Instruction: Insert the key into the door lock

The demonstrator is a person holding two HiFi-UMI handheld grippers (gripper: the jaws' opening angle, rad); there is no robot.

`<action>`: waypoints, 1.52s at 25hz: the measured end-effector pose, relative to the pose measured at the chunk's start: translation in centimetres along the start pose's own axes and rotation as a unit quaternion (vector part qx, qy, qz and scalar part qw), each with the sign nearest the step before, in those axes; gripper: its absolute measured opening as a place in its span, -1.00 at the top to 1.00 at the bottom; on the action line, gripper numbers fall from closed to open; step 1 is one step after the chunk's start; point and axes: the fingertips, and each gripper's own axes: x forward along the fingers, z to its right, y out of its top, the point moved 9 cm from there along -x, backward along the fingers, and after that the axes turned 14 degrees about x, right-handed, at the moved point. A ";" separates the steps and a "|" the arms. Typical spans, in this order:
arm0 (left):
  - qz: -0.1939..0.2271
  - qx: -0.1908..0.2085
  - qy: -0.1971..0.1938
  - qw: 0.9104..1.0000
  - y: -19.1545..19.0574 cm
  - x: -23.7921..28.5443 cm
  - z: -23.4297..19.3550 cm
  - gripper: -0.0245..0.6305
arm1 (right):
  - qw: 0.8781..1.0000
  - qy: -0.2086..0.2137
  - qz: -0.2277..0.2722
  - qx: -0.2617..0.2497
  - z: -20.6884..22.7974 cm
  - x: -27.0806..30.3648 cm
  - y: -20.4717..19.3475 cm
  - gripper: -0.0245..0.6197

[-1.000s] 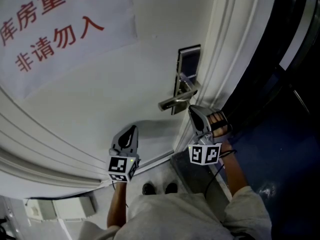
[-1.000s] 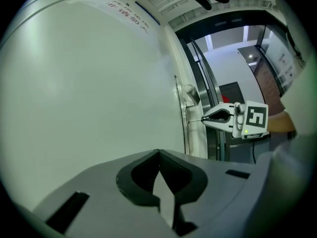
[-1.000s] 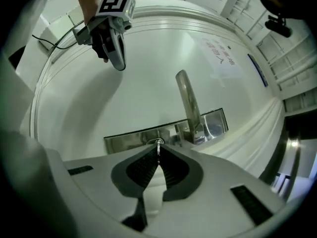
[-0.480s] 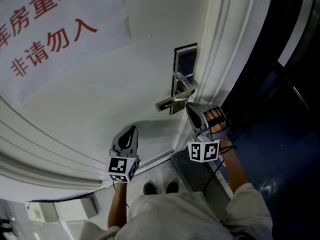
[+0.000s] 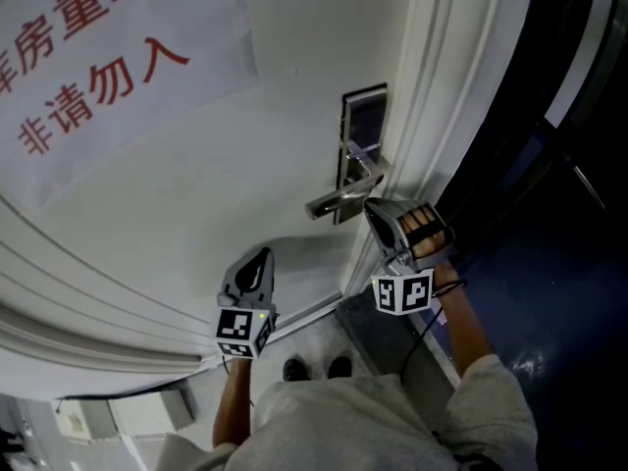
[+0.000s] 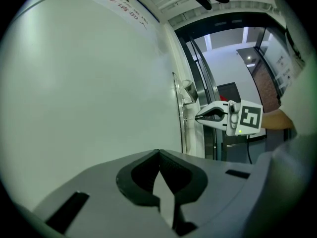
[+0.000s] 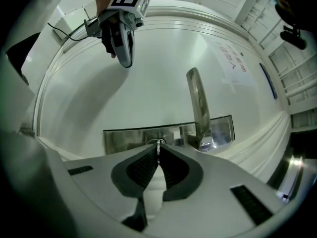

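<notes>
Barely anything shifted: your right tongs [image 5: 373, 210] stayed pinched on the key [image 7: 158, 142], aiming it at the lock plate [image 7: 124, 138]; left tongs [image 5: 262, 254] sat closed, empty.

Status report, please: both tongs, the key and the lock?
Right tongs shut on key, key tip at lock plate below door handle. Left tongs shut, empty, near the door. Nothing in the way.

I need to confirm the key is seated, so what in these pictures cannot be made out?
- Keyhole: in the right gripper view, the right gripper, shut on the key, hides it on the lock plate.
- Key depth: in the left gripper view the key is a thin sliver, too small to judge.
- Plate's lower end: head view, covered by the right gripper.
- Sign: cut off by the head view's left and top edges.
</notes>
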 end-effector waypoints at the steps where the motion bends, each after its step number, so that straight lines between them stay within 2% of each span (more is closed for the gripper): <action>1: 0.001 0.000 -0.001 1.000 0.0 0.1 0.0 0.87 | 1.000 0.001 0.000 -0.001 0.0 0.0 0.0 0.83; 8: 0.003 0.003 -0.005 1.000 0.2 0.3 0.2 0.87 | 1.000 0.011 -0.007 -0.009 0.3 0.9 0.0 0.83; 27: 0.002 0.003 -0.001 1.000 0.2 0.1 -0.4 0.87 | 1.000 -0.006 -0.007 -0.018 0.0 3.0 -0.1 0.83; 35: 0.005 0.006 -0.012 1.000 0.5 0.4 0.1 0.87 | 1.000 -0.002 -0.011 -0.015 -0.2 3.0 -0.1 0.83; 36: 0.006 0.007 -0.013 1.000 0.5 0.4 0.1 0.87 | 1.000 0.006 -0.013 -0.010 -0.2 3.0 -0.1 0.81; 38: 0.006 0.007 -0.015 1.000 0.6 0.5 0.1 0.87 | 1.000 0.020 -0.017 0.002 -0.1 3.0 -0.1 0.44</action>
